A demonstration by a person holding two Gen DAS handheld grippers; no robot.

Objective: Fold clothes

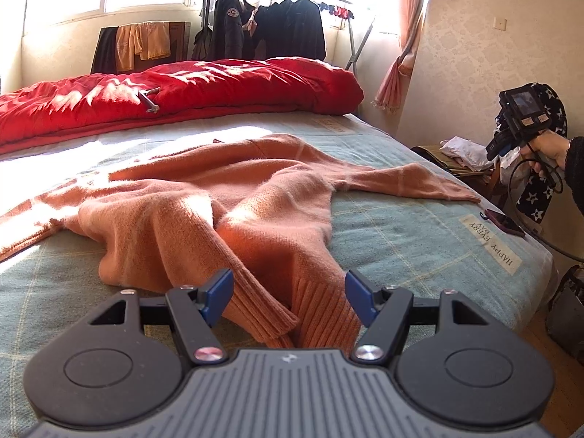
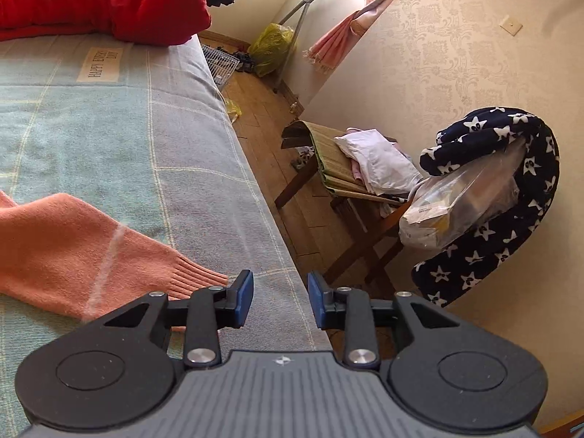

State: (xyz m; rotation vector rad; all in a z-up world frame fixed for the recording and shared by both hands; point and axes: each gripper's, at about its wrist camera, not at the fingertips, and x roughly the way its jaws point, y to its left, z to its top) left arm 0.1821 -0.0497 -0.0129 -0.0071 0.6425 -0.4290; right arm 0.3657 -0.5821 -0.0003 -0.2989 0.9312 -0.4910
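Left claw (image 1: 288,297) spread wide, low over the near edge of the bed (image 1: 419,241). The ribbed hem of the orange sweater (image 1: 204,211) lies directly between its blue fingertips (image 1: 219,292); whether the pads touch the knit cannot be told. Nothing pinched.

Right claw (image 2: 280,301) also spread, empty, hovering over the bed's right edge where the mattress drops to the wooden floor (image 2: 262,116). The sweater's cuff (image 2: 197,277) lies just beside its left fingertip, the ribbed end pointing toward the gap but not inside it. In the left wrist view the right claw is seen held by a hand (image 1: 544,149) off the bed's right side.

Sweater: orange-pink fuzzy knit, spread unfolded and rumpled across the pale blue checked bedsheet. Body bunched in soft ridges at the middle; one sleeve stretched out flat toward the right edge, with a pale line across it. Hem and cuff ribbed. Sunlight washes out its left part.

A red quilt (image 1: 182,98) is heaped along the far side of the bed, well apart from the sweater.
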